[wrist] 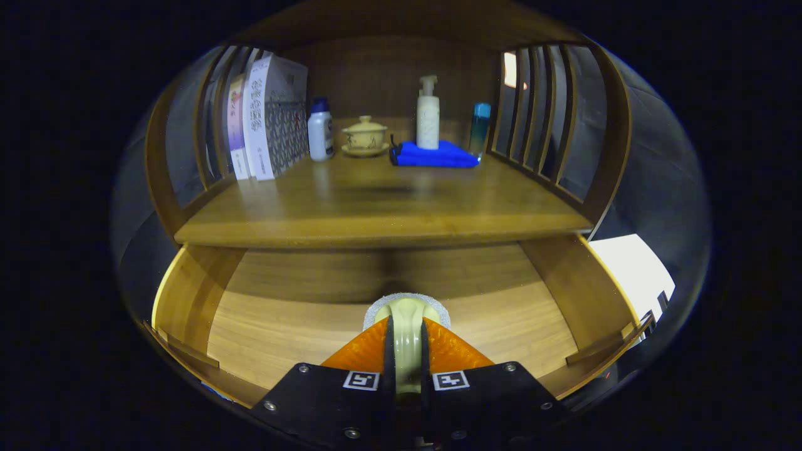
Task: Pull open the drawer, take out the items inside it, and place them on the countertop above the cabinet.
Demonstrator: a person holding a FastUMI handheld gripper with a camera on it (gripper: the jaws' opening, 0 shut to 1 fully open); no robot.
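Observation:
The drawer (282, 319) stands pulled open below the wooden countertop (388, 200), and its bare wooden floor shows around my fingers. My gripper (406, 329) is shut on a pale cream handle with a round grey pad at its far end, a scrubber (407, 308). The handle runs between the two orange fingers (363, 351) and the grey pad sticks out just ahead of them. The scrubber hangs over the middle of the drawer, in front of the countertop's front edge. Whether it touches the drawer floor I cannot tell.
On the countertop at the back stand upright books (266, 119), a white bottle with a blue cap (320, 131), a cream lidded cup on a saucer (364, 136), a pump bottle (428, 116) on a folded blue cloth (435, 155), and a blue bottle (479, 128). Slatted wooden sides (545, 113) flank the countertop.

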